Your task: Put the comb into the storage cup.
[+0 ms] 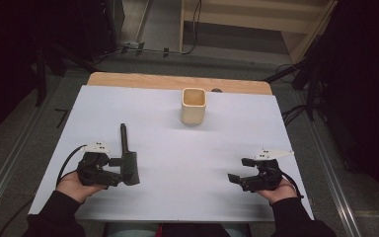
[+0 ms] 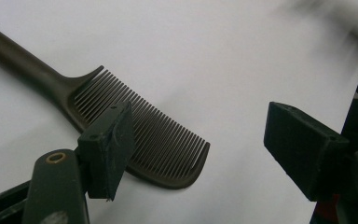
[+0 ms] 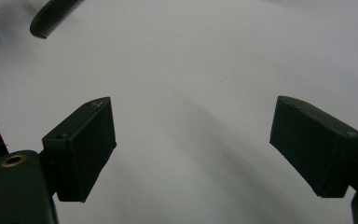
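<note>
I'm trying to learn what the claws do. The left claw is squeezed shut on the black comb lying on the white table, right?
Not quite. The left claw is open, not squeezed shut: the left gripper view shows its jaws spread wide, one over the black comb, which lies flat on the white table.

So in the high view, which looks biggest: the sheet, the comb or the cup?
1. Sheet, by far the largest.
2. Comb, longest of the other two.
3. Cup. It sits farther from the camera, so these last two are unsure.
</note>
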A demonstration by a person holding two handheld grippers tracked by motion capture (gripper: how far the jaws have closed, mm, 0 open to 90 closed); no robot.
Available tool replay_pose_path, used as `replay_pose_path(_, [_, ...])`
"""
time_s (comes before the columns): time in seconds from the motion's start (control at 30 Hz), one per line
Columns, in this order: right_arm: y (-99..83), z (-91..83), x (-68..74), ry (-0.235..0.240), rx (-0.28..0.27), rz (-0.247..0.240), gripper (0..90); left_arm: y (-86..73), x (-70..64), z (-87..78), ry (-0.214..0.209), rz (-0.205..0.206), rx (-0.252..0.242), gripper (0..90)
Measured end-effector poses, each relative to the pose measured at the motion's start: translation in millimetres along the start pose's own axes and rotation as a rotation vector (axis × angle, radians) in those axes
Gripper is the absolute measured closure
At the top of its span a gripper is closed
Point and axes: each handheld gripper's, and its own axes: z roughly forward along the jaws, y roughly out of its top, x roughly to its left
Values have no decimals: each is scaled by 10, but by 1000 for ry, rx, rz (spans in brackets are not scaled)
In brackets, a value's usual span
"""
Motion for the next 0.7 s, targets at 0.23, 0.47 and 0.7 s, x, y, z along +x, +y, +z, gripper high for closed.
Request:
replay_pose_path(0.23, [0, -11, -13, 5, -4, 10, 129, 4, 12, 0, -1, 2, 1, 252])
replay_pose_path(0.47, [20, 15, -18, 22, 4, 11, 132, 7, -1, -12, 9, 3, 3, 254])
replay_pose_path(0.7, [26, 21, -28, 27, 5, 15, 133, 11, -5, -1, 14, 5, 5, 254])
